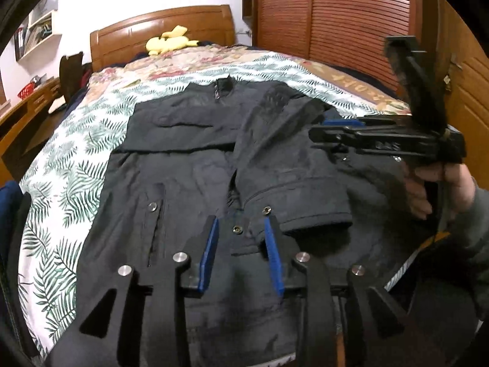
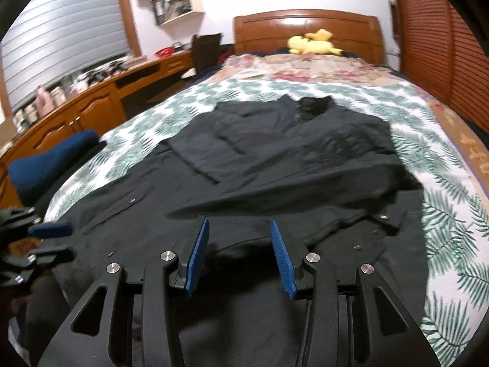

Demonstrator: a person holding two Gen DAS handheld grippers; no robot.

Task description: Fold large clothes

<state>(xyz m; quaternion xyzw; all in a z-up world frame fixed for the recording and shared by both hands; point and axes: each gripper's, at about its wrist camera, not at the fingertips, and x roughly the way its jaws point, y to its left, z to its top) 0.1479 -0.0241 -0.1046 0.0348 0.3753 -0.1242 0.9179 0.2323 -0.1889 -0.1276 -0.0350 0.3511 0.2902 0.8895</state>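
A large black jacket (image 1: 189, 165) lies spread on the bed, collar toward the headboard, with both sleeves folded in over its front. It also shows in the right wrist view (image 2: 290, 159). My left gripper (image 1: 241, 217) is open and empty, just above the jacket's lower front beside the right sleeve's cuff (image 1: 318, 220). My right gripper (image 2: 240, 221) is open and empty, above the jacket's lower part. The right gripper also shows in the left wrist view (image 1: 324, 131), hand-held above the jacket's right side. The left gripper shows at the left edge of the right wrist view (image 2: 52, 238).
The bed has a leaf-print sheet (image 1: 67, 165) and a floral quilt (image 2: 305, 64) near the wooden headboard (image 2: 305, 27). A yellow plush toy (image 1: 169, 41) lies by the headboard. A wooden desk (image 2: 91, 107) runs along the left; a slatted wardrobe (image 1: 336, 12) stands on the right.
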